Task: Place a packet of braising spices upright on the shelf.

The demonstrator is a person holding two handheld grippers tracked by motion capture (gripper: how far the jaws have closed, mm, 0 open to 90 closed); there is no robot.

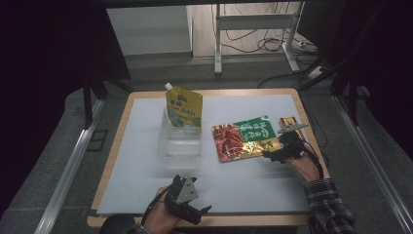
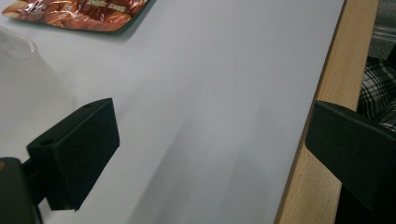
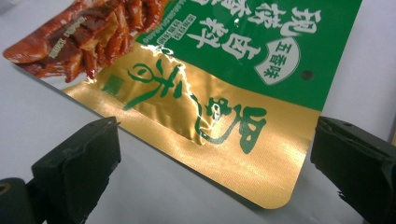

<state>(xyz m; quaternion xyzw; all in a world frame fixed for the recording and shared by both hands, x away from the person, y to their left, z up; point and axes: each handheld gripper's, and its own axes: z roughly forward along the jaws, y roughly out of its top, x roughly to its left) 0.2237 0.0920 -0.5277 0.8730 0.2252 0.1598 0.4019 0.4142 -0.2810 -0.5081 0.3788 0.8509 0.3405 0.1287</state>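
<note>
A flat snack packet [image 1: 244,138] in red, green and gold lies on the white mat right of centre. My right gripper [image 1: 275,155] is open at the packet's near right corner; in the right gripper view its jaws stand wide on either side of the packet's gold edge [image 3: 243,158], with nothing held. A yellow spouted pouch [image 1: 183,111] stands upright in a clear plastic box [image 1: 179,142] at mid table. My left gripper [image 1: 200,213] is open and empty, low over the mat [image 2: 210,116] near the table's wooden front edge [image 2: 327,107].
A small brown and yellow carton [image 1: 287,121] sits just beyond the right gripper near the table's right side. The clear box's rim [image 2: 16,44] and a corner of the red packet [image 2: 79,14] lie ahead of the left gripper. A plaid sleeve [image 1: 328,204] comes in at the bottom right.
</note>
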